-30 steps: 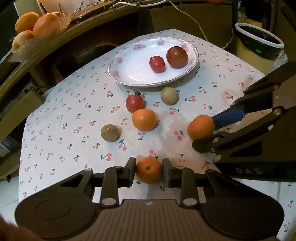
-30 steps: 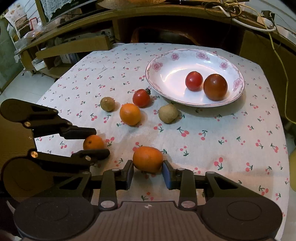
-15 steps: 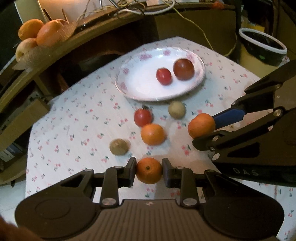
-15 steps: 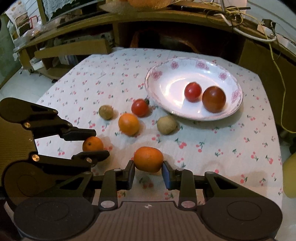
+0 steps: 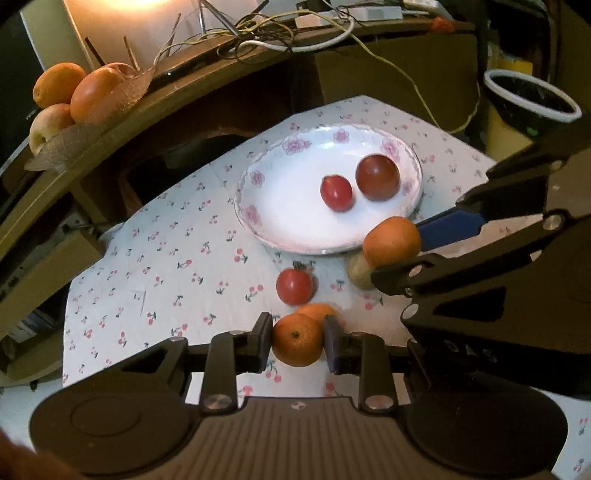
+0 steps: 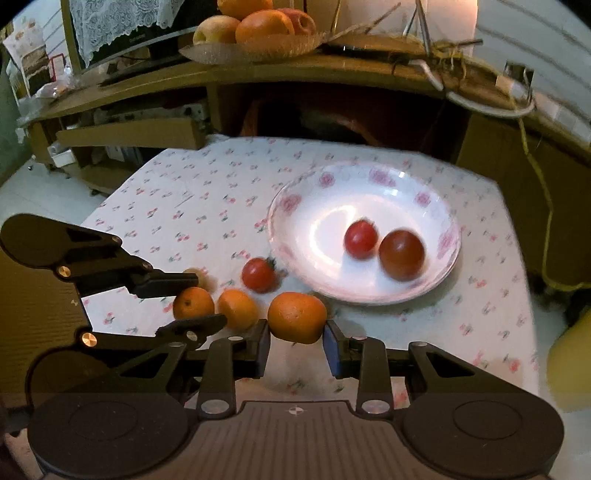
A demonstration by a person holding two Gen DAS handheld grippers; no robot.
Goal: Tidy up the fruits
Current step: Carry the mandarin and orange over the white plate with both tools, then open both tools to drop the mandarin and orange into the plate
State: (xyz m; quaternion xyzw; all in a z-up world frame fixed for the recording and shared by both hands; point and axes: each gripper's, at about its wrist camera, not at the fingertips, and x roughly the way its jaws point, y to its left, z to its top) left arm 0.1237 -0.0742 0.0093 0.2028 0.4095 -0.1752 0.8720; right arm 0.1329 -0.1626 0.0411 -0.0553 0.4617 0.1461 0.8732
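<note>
My left gripper (image 5: 297, 341) is shut on a small orange (image 5: 297, 345), held above the cherry-print tablecloth. My right gripper (image 6: 296, 339) is shut on a larger orange (image 6: 296, 316), also lifted; it shows in the left wrist view (image 5: 391, 241) near the plate's front rim. A white flowered plate (image 5: 280, 206) holds a red tomato (image 5: 336, 192) and a dark tomato (image 5: 377, 177). On the cloth lie a red tomato (image 5: 294, 286), a loose orange (image 6: 237, 308) and a brownish fruit (image 5: 358, 273).
A shelf curves behind the table, with a tray of oranges and an apple (image 6: 255, 26) and tangled cables (image 5: 280, 33). A dark bowl with a white rim (image 5: 532, 99) stands off the table at the right. Another small brown fruit (image 6: 197, 275) is half hidden by the left gripper.
Both grippers have lifted their oranges off the cloth and moved forward toward the plate. The plate and loose fruit now sit closer in both views.
</note>
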